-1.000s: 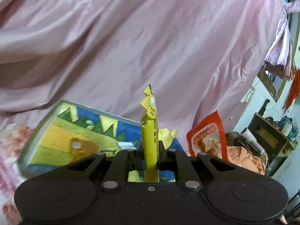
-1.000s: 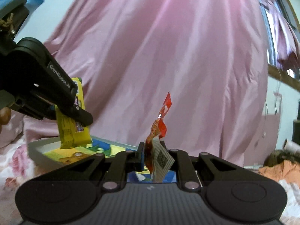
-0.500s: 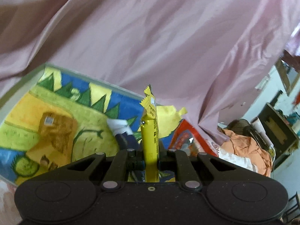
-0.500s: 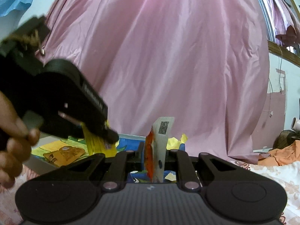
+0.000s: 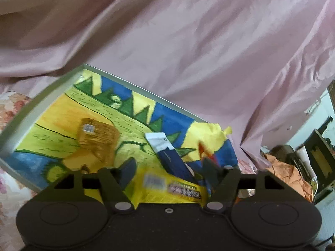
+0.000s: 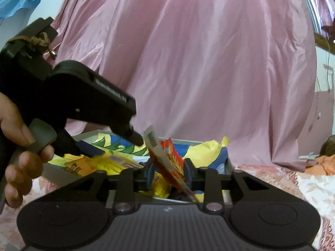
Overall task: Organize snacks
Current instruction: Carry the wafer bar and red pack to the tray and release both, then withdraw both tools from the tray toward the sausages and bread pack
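A grey-rimmed tray (image 5: 27, 113) with a colourful painted bottom lies on the bed. My left gripper (image 5: 168, 168) is open just above it; the yellow snack packet (image 5: 167, 186) lies flat between its spread fingers. A brown packet (image 5: 96, 136) and a dark blue and white packet (image 5: 167, 154) lie in the tray. My right gripper (image 6: 168, 172) is open over the tray's right part (image 6: 229, 164); the red snack packet (image 6: 169, 163) leans tilted between its fingers. The left gripper shows in the right wrist view (image 6: 137, 139), with the yellow packet (image 6: 111, 161) below it.
A pink satin curtain (image 6: 199, 62) hangs close behind the tray. A crumpled yellow wrapper (image 5: 209, 133) sits at the tray's far right corner. The bed has a floral sheet (image 6: 309, 184). Orange cloth (image 5: 286, 171) and a dark cabinet (image 5: 320, 154) stand to the right.
Both grippers have lowered over the tray and opened. The yellow packet has dropped flat from the left gripper. The red packet has come loose and tilted between the right fingers.
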Action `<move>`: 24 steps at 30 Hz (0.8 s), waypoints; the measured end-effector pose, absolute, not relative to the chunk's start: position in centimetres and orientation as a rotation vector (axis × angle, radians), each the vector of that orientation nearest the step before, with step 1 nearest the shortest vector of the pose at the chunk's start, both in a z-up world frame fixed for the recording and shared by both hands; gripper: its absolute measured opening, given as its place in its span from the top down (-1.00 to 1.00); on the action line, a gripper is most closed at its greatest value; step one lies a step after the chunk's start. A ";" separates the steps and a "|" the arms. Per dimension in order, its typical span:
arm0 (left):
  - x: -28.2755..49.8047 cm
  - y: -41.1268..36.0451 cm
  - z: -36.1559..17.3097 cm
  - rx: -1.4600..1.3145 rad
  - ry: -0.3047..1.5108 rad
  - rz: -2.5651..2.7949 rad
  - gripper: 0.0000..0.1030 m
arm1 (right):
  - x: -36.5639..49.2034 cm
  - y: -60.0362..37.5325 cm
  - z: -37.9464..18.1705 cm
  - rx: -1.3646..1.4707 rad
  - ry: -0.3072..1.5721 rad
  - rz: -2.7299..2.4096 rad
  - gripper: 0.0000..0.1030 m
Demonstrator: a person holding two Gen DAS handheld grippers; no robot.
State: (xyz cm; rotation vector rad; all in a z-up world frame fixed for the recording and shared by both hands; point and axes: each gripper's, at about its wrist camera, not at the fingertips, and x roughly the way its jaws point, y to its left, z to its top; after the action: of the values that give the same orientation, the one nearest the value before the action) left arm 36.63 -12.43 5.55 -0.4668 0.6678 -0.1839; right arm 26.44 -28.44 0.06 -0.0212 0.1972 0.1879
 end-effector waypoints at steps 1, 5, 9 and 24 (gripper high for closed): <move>36.4 -12.2 5.8 -0.464 0.662 -0.177 -0.57 | 26.5 -28.4 0.1 -0.017 0.204 0.192 0.01; 35.4 -11.3 6.6 -0.455 0.637 -0.160 -0.74 | 26.0 -28.2 0.3 0.015 0.214 0.221 -0.49; 33.9 -10.3 7.6 -0.458 0.605 -0.150 -0.89 | 25.2 -28.2 1.2 0.042 0.204 0.244 -0.75; 24.5 -6.3 12.3 -0.378 0.427 -0.153 -0.98 | 17.9 -26.8 6.1 0.038 0.061 0.149 -1.00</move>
State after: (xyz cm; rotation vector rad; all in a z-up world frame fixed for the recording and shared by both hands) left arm 24.49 -6.29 12.33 -0.3775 0.4268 -0.1534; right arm 17.90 -26.84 6.09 0.0375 0.0606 0.1494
